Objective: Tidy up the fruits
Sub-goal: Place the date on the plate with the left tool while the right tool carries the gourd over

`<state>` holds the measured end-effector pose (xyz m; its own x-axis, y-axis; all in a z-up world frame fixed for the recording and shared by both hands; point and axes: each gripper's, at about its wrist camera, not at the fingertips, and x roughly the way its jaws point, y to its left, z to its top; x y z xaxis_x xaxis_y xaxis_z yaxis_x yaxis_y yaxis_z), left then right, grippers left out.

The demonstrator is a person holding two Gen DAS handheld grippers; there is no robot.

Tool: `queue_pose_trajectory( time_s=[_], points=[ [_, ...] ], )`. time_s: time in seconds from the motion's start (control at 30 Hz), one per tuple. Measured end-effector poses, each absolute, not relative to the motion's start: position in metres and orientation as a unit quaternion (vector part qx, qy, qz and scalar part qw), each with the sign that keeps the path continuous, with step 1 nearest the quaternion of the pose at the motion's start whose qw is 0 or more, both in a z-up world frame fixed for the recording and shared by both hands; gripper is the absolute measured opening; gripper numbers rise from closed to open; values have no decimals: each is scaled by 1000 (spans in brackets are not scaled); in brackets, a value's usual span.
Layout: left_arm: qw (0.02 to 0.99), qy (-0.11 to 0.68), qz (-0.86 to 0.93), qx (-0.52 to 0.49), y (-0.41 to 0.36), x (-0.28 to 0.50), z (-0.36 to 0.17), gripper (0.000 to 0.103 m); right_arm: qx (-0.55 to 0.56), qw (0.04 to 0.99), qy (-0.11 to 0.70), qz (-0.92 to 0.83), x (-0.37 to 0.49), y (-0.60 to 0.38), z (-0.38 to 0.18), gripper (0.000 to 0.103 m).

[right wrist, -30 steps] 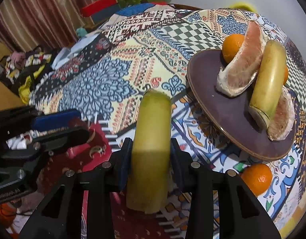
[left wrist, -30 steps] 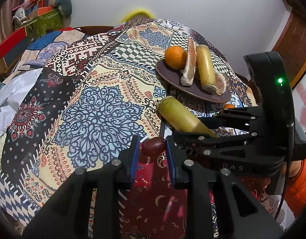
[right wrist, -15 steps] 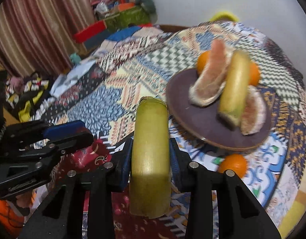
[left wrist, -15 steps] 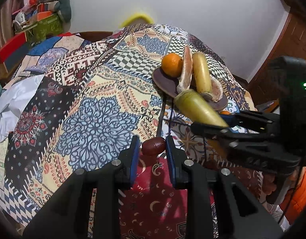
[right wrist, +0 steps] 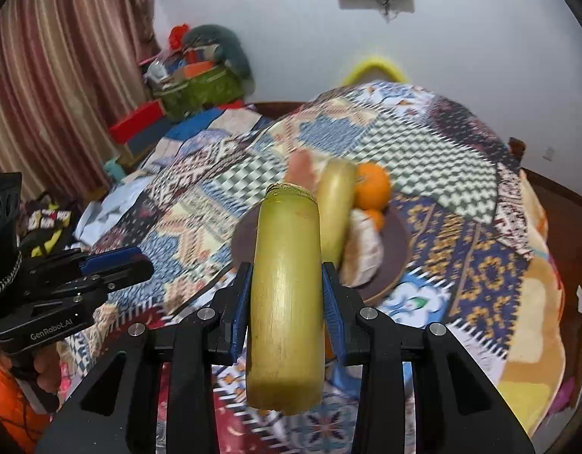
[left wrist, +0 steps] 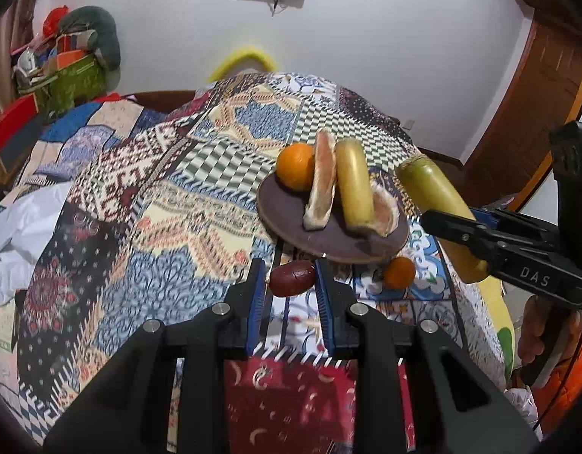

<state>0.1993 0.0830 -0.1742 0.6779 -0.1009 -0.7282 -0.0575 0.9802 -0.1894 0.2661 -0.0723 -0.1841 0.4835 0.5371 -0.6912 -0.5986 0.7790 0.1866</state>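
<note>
My left gripper [left wrist: 291, 283] is shut on a small dark red fruit [left wrist: 292, 278], held above the patterned cloth. My right gripper [right wrist: 285, 300] is shut on a yellow-green sugarcane piece [right wrist: 285, 302], lifted clear of the cloth; in the left wrist view that sugarcane piece [left wrist: 434, 204] hangs to the right of the plate. The brown plate [left wrist: 283, 212] carries an orange [left wrist: 295, 166], two pomelo wedges [left wrist: 323, 181] and a second sugarcane piece [left wrist: 353, 183]. Another small orange [left wrist: 399, 273] lies on the cloth just in front of the plate.
The patchwork cloth [left wrist: 151, 196] covers a rounded table whose edge drops off at the right [right wrist: 533, 302]. Cluttered boxes and bags [left wrist: 64, 72] stand at the back left by a striped curtain [right wrist: 56, 75]. A person's hand [left wrist: 544, 333] holds the right gripper.
Both grippers have risen with their fruit. The right one has carried the sugarcane up off the cloth and toward the plate, turning as it went.
</note>
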Motion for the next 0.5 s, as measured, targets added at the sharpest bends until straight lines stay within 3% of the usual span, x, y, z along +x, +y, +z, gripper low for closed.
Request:
queue_pose_trajectory(
  time_s=[0.5],
  points=[
    [915, 394, -21, -83, 75, 259, -173, 26, -24, 892, 364, 268, 314, -108, -180, 32]
  ],
)
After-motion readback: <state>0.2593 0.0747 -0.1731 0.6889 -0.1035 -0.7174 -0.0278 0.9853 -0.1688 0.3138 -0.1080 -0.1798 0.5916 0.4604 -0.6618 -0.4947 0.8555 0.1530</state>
